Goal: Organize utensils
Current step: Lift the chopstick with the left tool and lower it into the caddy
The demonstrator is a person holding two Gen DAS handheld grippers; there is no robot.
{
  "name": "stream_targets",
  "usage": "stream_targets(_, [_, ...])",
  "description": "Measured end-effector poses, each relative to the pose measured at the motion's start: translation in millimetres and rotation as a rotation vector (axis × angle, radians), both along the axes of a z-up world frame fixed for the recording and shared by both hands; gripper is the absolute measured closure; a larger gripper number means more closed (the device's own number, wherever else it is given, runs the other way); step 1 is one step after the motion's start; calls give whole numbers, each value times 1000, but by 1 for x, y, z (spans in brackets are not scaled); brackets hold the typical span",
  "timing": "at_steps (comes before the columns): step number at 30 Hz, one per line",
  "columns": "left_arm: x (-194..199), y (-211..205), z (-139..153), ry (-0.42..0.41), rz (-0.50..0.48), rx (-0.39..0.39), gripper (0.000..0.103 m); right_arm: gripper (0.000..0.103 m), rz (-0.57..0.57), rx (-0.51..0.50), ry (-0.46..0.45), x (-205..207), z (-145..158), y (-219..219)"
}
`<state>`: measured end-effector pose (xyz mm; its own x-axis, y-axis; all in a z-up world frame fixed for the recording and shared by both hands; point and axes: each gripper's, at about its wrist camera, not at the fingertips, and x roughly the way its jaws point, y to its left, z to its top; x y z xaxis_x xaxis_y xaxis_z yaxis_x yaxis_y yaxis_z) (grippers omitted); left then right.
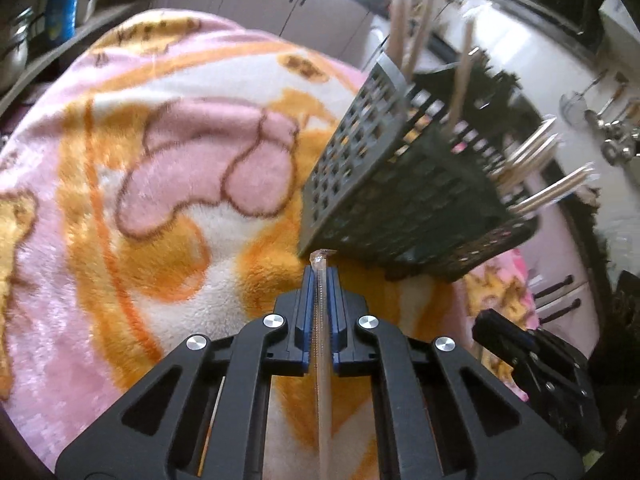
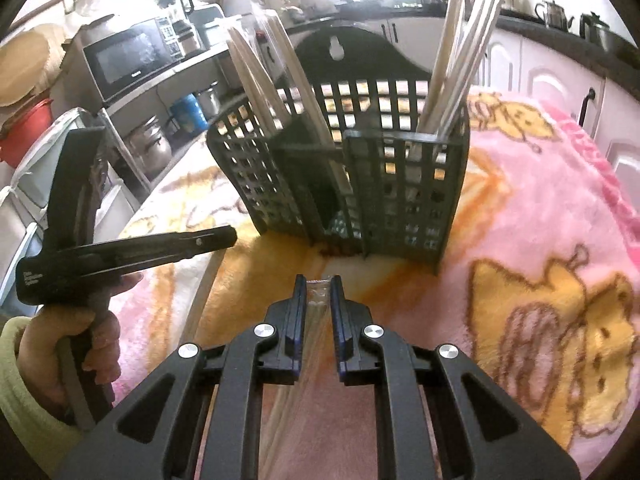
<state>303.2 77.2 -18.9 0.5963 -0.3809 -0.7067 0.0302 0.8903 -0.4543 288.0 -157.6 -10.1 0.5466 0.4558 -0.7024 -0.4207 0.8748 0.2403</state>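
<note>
A dark grey slotted utensil basket (image 1: 404, 184) (image 2: 352, 176) stands on a pink and orange blanket (image 1: 152, 184) and holds several wrapped chopstick packets (image 2: 460, 60) upright in its compartments. My left gripper (image 1: 320, 276) is shut on one wrapped chopstick packet (image 1: 322, 360), its tip just short of the basket's near corner. My right gripper (image 2: 319, 284) is shut on another wrapped chopstick packet (image 2: 316, 300), a little in front of the basket. The left gripper also shows in the right wrist view (image 2: 228, 236), at the left.
The blanket (image 2: 540, 220) covers the table. A microwave (image 2: 128, 56) and pots (image 2: 148, 144) stand on shelves at the left. Cabinets (image 2: 552, 80) and kettles (image 2: 556, 14) line the back. Ladles (image 1: 608, 128) hang on the wall.
</note>
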Motion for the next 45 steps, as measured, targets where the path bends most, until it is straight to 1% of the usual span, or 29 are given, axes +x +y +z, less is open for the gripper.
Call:
stream_targets(2, [-9,1,11,-35,-5,-12,102,91,3,1,-21,-4,8,-1])
stream_targets(4, [-16,-5,21,-69,-7,-9,102,91,6,6,-38,-7,15,-2])
stream_targets(7, [-28,-11,43,-137,-15,-2,102,91,11,16,-71,-12,29,-2])
stream_targets(9, [-33,-15,54,-170,-20,6,102,91,14,23,-96,-16,39,-3])
stream_targets(13, [-42,-19,81,-242,-38,-7,102,91,16,39,-141,-22,58,-7])
stream_targets(17, [-43,-27,104,-303,-52,2,102,91,7,58,-183,-22,76,-13])
stream_targets(26, [-43,-40,141,-386,-83,6,102,91,-34,102,-290,-20,117,-29])
stream_targets(31, [-38,-46,159,-427,-83,11,102,91,-60,124,-352,-12,144,-40])
stream_targets(35, [-30,-49,180,-470,-72,11,102,91,-79,139,-403,-4,167,-45])
stream_targets(39, [-19,-55,198,-507,-60,27,102,91,-91,159,-427,6,185,-53])
stream_targets(45, [2,-65,214,-537,-52,63,102,91,-98,171,-447,25,207,-56])
